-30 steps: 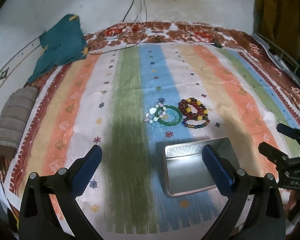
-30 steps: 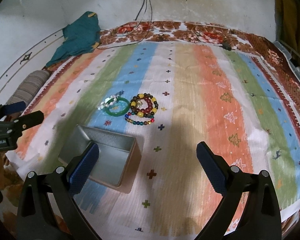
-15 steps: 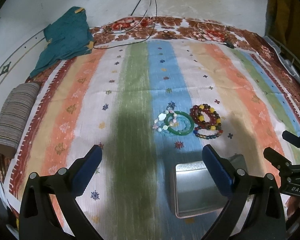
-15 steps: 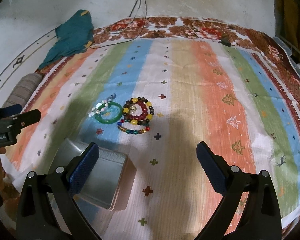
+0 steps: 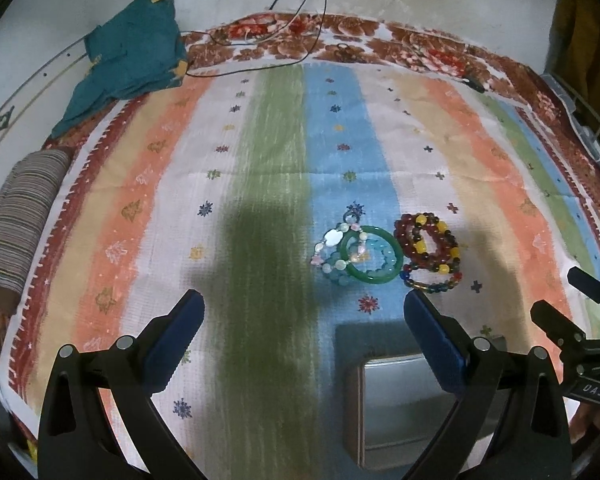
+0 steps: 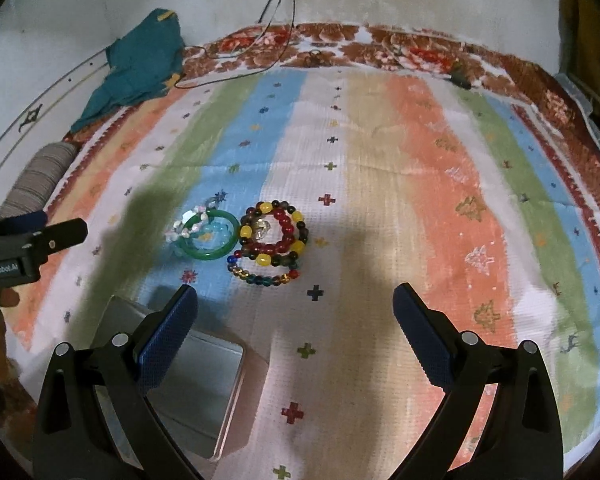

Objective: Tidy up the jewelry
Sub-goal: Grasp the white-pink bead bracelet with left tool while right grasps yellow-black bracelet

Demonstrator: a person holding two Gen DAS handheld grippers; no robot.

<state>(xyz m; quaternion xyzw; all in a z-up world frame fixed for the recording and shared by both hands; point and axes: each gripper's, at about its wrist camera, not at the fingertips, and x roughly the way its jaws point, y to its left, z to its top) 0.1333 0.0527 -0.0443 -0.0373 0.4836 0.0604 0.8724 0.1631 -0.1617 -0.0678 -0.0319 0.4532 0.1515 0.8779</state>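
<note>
Bracelets lie clustered on the striped woven cloth [image 5: 428,128], at about 12 o'clock from the left gripper [image 5: 304,316] and at 11 o'clock from the right gripper [image 6: 296,312]. The smooth green bangle [image 5: 371,253] lies flat over a string of pale shell and glass beads [image 5: 332,246]; at its 3 o'clock, touching it, sits the coiled bracelet of dark red and yellow round beads [image 5: 427,247], and a thinner strand of mixed blue, amber and red beads [image 5: 432,283] curves along that coil's near edge. The cluster's long axis runs 9 to 3 o'clock. The rectangular grey metal tin [image 5: 404,404], lidless and hollow side up, rests at 6 o'clock from the jewelry, its long axis toward 12 o'clock in the left view. Both grippers hover above the cloth with fingers spread wide, gripping nothing.
</note>
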